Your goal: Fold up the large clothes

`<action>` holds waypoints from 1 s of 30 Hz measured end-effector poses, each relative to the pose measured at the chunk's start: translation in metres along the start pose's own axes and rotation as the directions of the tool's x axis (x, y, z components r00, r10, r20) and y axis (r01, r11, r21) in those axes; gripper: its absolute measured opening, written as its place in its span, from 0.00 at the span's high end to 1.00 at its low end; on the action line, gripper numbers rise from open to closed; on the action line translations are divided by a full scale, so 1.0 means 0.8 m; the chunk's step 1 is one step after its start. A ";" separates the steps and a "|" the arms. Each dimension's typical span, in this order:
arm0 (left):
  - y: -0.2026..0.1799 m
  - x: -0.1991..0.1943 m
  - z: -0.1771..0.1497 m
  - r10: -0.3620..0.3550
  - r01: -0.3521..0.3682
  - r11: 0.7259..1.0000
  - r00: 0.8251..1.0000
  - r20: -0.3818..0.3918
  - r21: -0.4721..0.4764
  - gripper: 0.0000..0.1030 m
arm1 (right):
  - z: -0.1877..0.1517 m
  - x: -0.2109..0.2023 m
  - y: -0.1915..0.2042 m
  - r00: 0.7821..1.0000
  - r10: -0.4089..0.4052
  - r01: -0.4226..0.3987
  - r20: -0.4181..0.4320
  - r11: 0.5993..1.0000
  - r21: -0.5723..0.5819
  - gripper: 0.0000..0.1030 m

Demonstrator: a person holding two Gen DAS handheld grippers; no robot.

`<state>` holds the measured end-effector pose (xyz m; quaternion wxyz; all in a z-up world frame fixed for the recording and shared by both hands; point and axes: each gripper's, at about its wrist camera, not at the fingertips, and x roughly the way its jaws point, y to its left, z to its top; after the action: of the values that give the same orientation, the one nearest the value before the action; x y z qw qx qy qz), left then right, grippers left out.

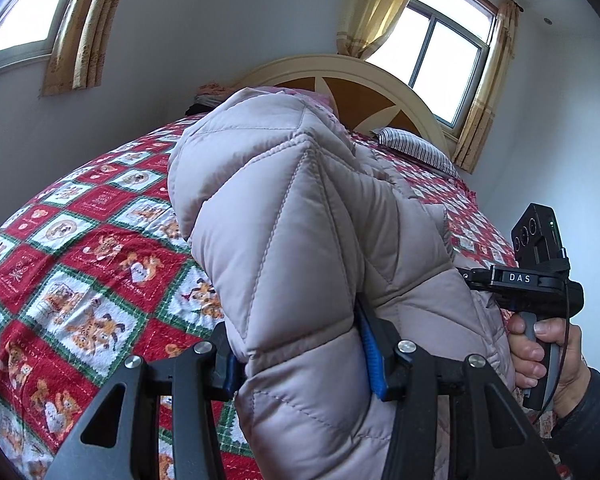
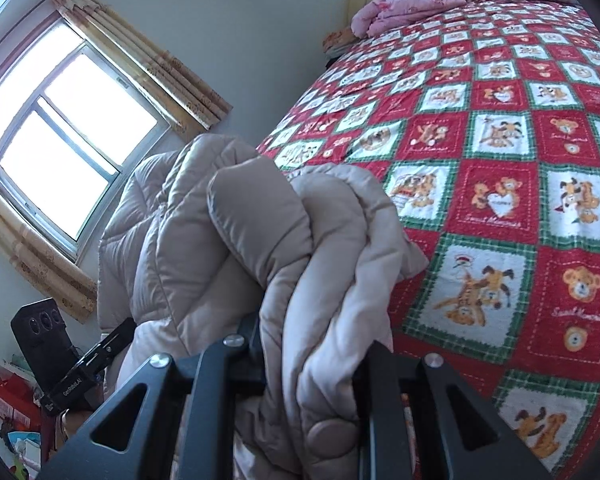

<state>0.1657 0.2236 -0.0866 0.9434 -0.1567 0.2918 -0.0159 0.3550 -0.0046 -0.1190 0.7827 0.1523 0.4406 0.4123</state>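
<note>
Covering bed, seemingly teddy-bear quilt

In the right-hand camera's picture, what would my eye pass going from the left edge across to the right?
Window → curtain → puffy beige coat, bunched in the right gripper → red patchwork bedspread.

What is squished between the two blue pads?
A puffy fold of the beige quilted jacket, clamped in the left gripper, as the left wrist view shows.
</note>
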 end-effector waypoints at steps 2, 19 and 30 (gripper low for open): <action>0.003 -0.003 -0.002 0.002 -0.002 1.000 1.000 -0.002 -0.006 0.52 | -0.001 0.004 0.000 1.000 0.002 -0.002 -0.006 1.000 0.001 0.79; 0.021 0.004 -0.029 0.121 -0.123 0.991 0.992 -0.040 -0.044 0.24 | -0.004 0.038 -0.005 0.998 -0.043 0.043 -0.054 0.999 -0.004 0.77; -0.024 -0.002 -0.016 0.347 -0.351 0.920 0.936 0.055 0.174 0.20 | -0.006 0.050 -0.015 0.987 -0.140 0.137 -0.075 0.990 -0.044 0.70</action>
<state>0.1586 0.2022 -0.0897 0.9447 -0.0160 0.3015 0.1279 0.3680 0.0190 -0.1513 0.7945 0.0901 0.4723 0.3708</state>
